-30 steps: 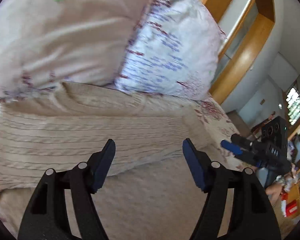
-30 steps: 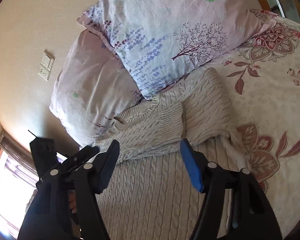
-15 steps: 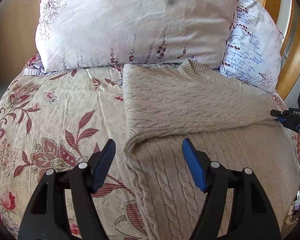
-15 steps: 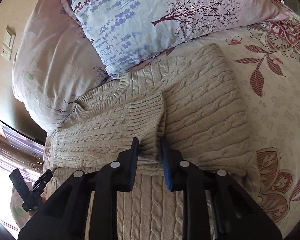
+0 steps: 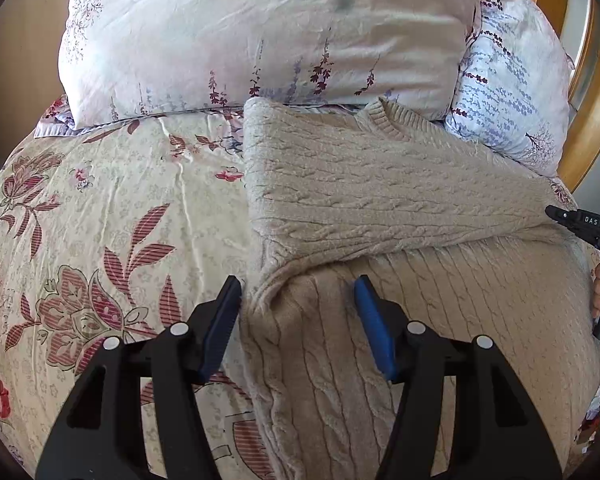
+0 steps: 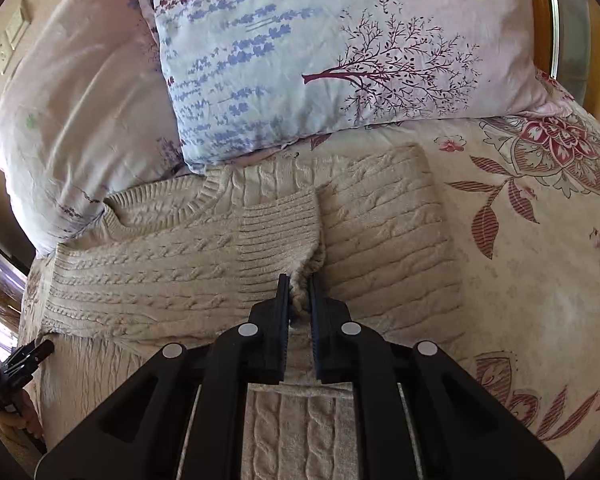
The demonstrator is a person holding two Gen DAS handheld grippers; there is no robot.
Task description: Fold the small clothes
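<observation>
While the left tongs have dropped closer to the bed over the last half second, they are still spread apart, one blue pad at the sweater's left edge and the other over the knit, holding nothing. Low centre in the left wrist view lies the beige cable-knit sweater, flat on the floral bedspread, its collar tucked against the two pillows at the top of the frame. One sleeve is already folded across the body. At the far right edge of that view the right tongs show as a black tip at the knit.

In the right wrist view the right tongs sit at lower centre, closed together on the sleeve cuff, a bunch of knit pinched between them; a second ago they stood apart above it. That grip probably means the sleeve is about to be repositioned or smoothed, while the left tongs look ready to pin the side fold.
</observation>
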